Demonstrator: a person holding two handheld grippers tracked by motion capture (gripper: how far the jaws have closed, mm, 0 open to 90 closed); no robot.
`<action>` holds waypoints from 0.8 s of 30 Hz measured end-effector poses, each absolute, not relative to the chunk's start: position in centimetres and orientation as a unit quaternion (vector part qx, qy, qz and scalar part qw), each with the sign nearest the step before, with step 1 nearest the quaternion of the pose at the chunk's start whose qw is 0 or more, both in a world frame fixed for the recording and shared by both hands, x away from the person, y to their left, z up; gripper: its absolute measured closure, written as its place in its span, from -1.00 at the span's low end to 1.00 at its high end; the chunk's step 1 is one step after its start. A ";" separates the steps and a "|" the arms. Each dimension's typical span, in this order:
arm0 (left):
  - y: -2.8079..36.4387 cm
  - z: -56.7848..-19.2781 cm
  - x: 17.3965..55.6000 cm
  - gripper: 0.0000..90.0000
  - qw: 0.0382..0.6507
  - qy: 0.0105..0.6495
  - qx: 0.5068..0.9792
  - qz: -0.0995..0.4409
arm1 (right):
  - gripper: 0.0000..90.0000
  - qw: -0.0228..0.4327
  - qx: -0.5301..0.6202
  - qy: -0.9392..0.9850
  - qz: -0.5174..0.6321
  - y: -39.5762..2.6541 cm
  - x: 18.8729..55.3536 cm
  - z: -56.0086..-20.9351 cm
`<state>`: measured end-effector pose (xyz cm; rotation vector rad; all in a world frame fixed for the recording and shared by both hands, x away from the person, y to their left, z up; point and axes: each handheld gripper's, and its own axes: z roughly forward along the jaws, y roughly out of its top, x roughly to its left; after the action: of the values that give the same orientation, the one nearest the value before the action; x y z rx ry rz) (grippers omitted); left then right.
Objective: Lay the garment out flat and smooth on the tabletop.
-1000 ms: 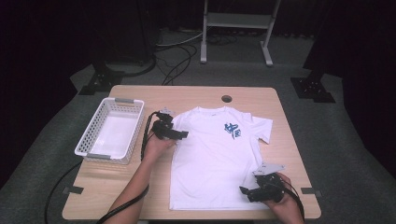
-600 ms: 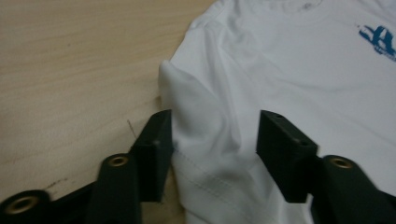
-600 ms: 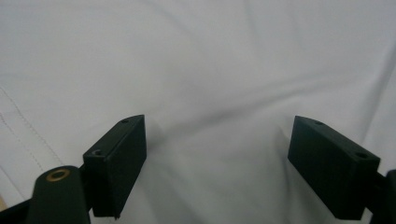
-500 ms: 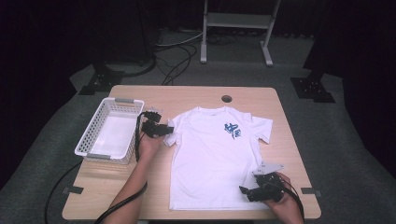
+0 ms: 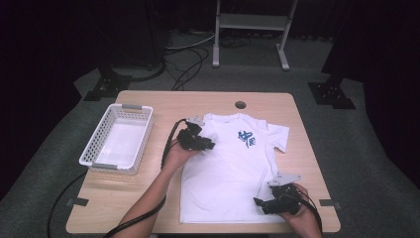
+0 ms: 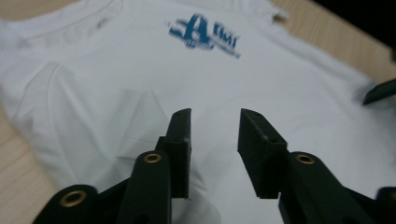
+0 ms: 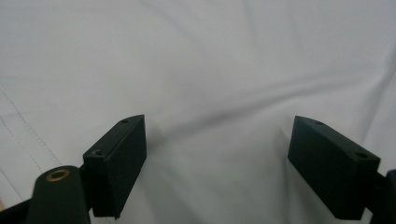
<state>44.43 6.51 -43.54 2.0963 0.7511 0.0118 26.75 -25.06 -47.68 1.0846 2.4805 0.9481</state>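
Note:
A white T-shirt (image 5: 233,168) with a blue print (image 5: 246,138) lies flat on the wooden table (image 5: 124,203). My left gripper (image 5: 210,146) is over the shirt's left shoulder area. Its jaws have just been closing and stand narrow (image 6: 215,121), with a fold of the left sleeve (image 6: 140,100) running up between them from the shirt body. My right gripper (image 5: 257,202) rests at the shirt's lower right hem. Its jaws (image 7: 217,135) stand wide apart over flat white cloth (image 7: 196,60), with nothing between them.
A white plastic basket (image 5: 94,148) sits at the table's left side, with nothing inside. A round cable hole (image 5: 240,105) is near the far edge. Black cables trail from both grippers, and stand bases sit on the floor beyond the table.
The left gripper went left to the sleeve, then came back right over the shirt, and the sleeve now lies folded inward. The right gripper has stayed at the hem.

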 end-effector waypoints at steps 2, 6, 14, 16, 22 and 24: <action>6.8 -42.9 44.7 0.35 0.436 0.317 0.841 0.045 | -0.59 0.136 0.375 0.857 0.327 -25.0 26.7 -47.7; 7.4 -43.0 45.7 0.32 0.410 0.349 0.840 0.064 | -0.59 0.138 0.376 0.856 0.328 -25.0 26.7 -47.7; 6.6 -45.2 46.7 0.39 0.379 0.356 0.853 0.048 | -0.59 0.137 0.376 0.856 0.328 -25.0 26.8 -47.7; 6.2 -45.4 46.9 0.45 0.368 0.355 0.858 0.051 | -0.59 0.136 0.376 0.857 0.327 -25.0 26.8 -47.7; 5.5 -46.0 47.2 0.92 0.349 0.344 0.870 0.049 | -0.59 0.137 0.376 0.856 0.326 -24.9 26.8 -47.7; 5.5 -45.8 47.1 0.97 0.349 0.343 0.870 0.057 | -0.59 0.137 0.376 0.856 0.327 -24.9 26.8 -47.7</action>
<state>47.15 5.52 -45.82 2.2553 0.8878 0.1478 26.75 -24.94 -47.70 1.0881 2.4775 0.9459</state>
